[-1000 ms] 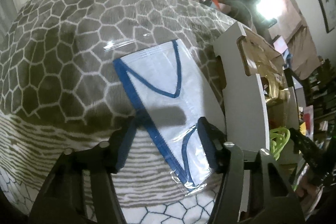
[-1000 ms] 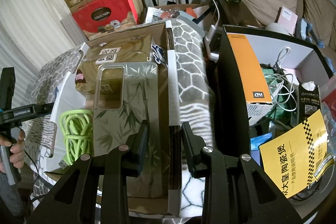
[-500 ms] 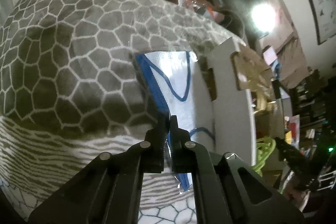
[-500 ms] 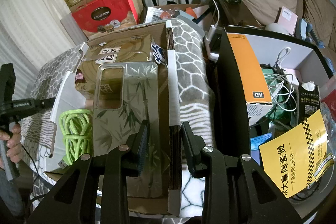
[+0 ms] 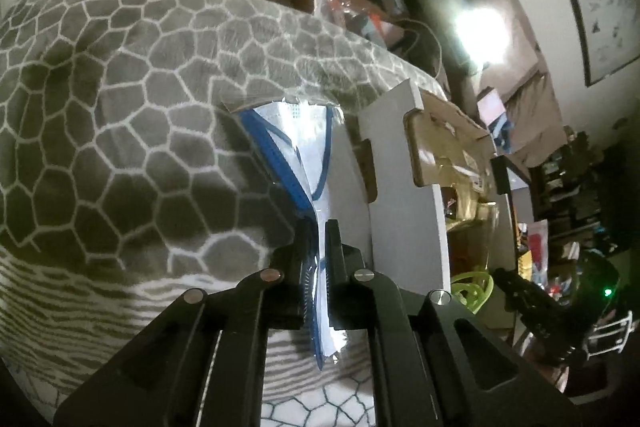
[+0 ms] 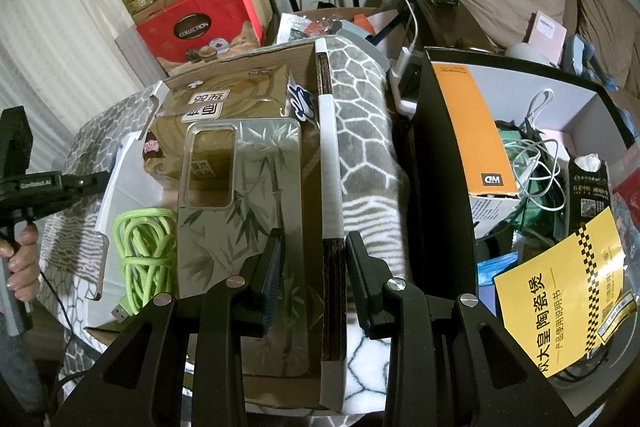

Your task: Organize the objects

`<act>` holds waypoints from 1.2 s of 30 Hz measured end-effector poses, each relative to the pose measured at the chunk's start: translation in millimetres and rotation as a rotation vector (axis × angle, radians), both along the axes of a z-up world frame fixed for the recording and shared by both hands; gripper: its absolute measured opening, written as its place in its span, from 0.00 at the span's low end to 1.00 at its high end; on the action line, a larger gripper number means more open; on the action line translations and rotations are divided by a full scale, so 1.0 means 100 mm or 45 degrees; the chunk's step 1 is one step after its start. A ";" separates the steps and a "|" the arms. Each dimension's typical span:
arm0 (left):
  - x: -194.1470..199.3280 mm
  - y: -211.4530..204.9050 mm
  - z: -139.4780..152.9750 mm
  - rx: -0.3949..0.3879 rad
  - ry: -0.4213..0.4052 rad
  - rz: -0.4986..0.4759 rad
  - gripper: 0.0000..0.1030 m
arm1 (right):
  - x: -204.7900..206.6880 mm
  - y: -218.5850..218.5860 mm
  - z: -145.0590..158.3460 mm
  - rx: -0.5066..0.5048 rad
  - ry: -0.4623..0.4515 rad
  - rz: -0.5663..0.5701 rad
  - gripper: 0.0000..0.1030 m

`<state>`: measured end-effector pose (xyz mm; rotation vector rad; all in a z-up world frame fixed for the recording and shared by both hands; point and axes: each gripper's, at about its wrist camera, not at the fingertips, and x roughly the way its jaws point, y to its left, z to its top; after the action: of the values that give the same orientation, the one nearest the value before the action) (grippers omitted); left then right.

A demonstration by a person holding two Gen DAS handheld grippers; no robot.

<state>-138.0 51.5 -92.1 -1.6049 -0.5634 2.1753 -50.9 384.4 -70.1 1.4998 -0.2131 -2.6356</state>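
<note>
Two black fingers of the left gripper (image 5: 318,247) are pinched together on a white face mask with blue edging, sealed in a clear plastic sleeve (image 5: 308,163). The mask stands on edge, lifted off the grey blanket with a white honeycomb pattern (image 5: 120,115), and its lower corner hangs out below the closed fingers. Just beside it on the right rises the white wall of an open cardboard box (image 5: 404,195), which sits on the blanket.

From the right wrist view, the right gripper (image 6: 312,259) hangs spread wide with nothing between its fingers, above the right-hand rim of that same cardboard box (image 6: 332,155). Inside the box lie a clear phone case printed with bamboo (image 6: 248,207), a coiled lime-green cable (image 6: 144,247) toward the box's left edge, and a gold foil packet (image 6: 224,99) toward its far end. Beyond the blanket's right edge stands a black bin (image 6: 440,167) holding an orange box, white cords and a yellow leaflet (image 6: 568,299). Red gift boxes (image 6: 200,23) are stacked behind the blanket's far edge.
</note>
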 end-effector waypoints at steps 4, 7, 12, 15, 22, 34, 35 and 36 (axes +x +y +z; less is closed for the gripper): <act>0.03 -0.03 0.11 0.026 0.029 -0.009 0.02 | 0.01 -0.01 0.00 0.001 0.000 -0.001 0.31; 0.07 -0.03 0.31 0.066 0.059 -0.042 0.01 | 0.01 -0.01 0.00 0.001 0.000 -0.001 0.31; 0.17 0.17 0.65 0.080 0.110 -0.155 0.01 | 0.00 0.01 -0.01 -0.005 0.004 -0.002 0.31; 0.22 0.40 0.79 0.076 0.103 -0.235 0.01 | 0.01 0.01 -0.01 -0.005 0.005 -0.002 0.31; 0.25 1.04 0.93 0.113 0.041 -0.381 0.00 | 0.00 0.01 -0.01 -0.005 0.004 -0.001 0.31; 0.19 0.84 1.11 -0.132 0.193 -0.289 0.32 | -0.01 -0.01 0.01 0.005 0.005 0.004 0.32; 0.17 0.76 1.08 -0.148 0.183 -0.267 0.36 | 0.00 -0.02 0.01 0.008 0.008 0.005 0.32; 0.15 0.64 1.02 -0.162 0.170 -0.235 0.38 | 0.01 -0.02 0.01 0.007 0.009 0.005 0.32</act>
<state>-122.8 115.8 10.1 -1.4949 -0.2315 2.1954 -50.3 382.7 -69.2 1.4904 -0.2021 -2.6405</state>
